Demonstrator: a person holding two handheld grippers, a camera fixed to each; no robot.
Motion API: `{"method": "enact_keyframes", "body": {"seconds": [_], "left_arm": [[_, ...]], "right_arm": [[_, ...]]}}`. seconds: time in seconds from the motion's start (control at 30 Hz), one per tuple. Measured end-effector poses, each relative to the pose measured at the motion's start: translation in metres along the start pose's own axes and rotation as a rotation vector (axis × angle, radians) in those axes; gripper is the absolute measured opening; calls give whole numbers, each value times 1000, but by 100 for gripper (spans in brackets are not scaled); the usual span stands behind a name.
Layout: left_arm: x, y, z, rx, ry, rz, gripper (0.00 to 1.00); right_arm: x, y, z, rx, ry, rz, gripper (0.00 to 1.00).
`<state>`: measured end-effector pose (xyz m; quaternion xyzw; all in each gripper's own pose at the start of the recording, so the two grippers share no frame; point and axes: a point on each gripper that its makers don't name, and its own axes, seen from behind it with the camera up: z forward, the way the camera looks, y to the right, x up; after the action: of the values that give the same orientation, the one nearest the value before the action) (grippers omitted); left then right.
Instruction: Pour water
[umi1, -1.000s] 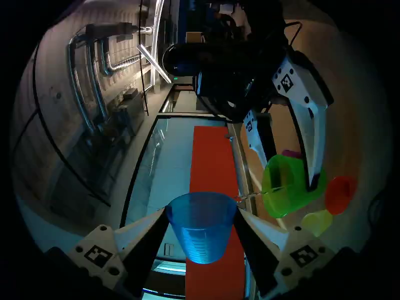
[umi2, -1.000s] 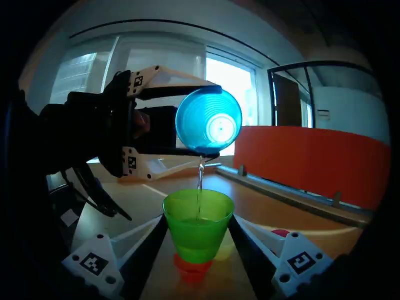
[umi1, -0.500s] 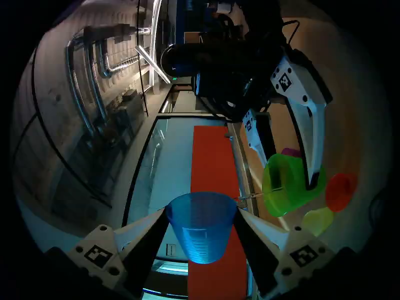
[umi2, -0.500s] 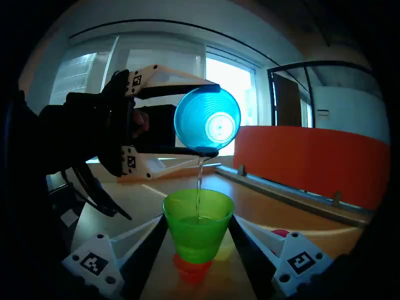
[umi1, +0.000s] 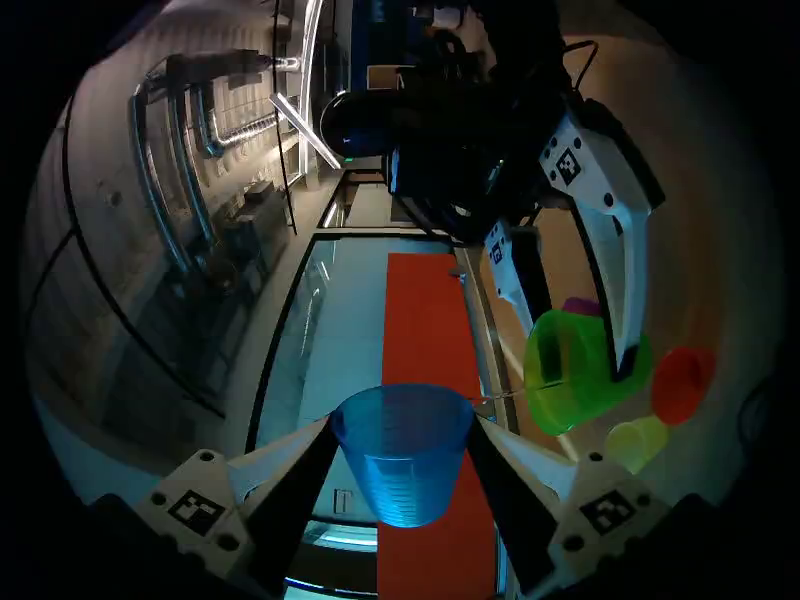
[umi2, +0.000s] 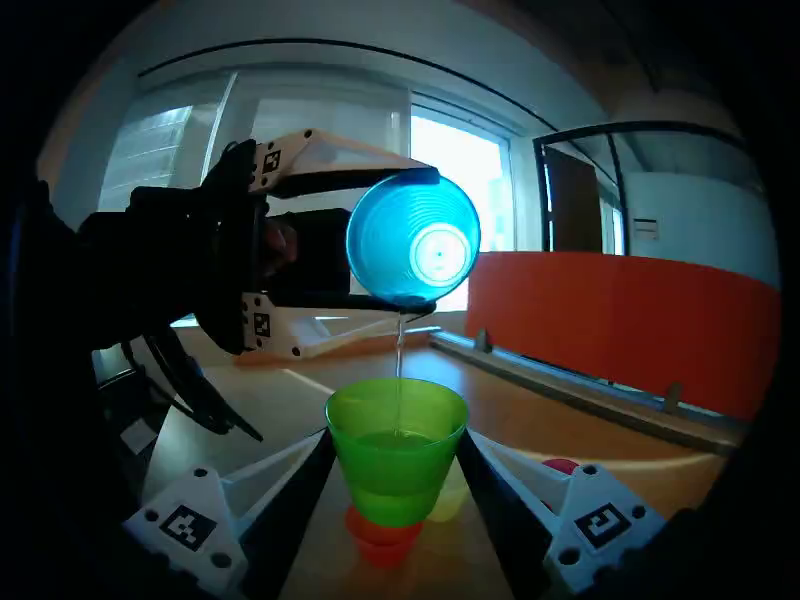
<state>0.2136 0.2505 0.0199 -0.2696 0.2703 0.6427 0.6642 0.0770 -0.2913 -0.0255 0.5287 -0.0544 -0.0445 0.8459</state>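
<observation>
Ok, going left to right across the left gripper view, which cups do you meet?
blue cup → green cup → yellow cup → orange cup

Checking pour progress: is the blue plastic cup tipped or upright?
Tipped: blue plastic cup shows its base, water streams into green plastic cup.

The left gripper (umi2: 415, 240) lies rolled sideways just above the green cup (umi2: 396, 482), fingers clamped on the blue cup (umi1: 402, 470). The right gripper (umi2: 395, 442), level, clamps the green cup itself.
</observation>
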Motion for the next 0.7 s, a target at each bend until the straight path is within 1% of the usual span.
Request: {"method": "enact_keyframes", "body": {"seconds": [0.7], "left_arm": [[2,-1,0,5,3,12,87]], "right_arm": [[2,1,0,-1,2,-3,88]]}}
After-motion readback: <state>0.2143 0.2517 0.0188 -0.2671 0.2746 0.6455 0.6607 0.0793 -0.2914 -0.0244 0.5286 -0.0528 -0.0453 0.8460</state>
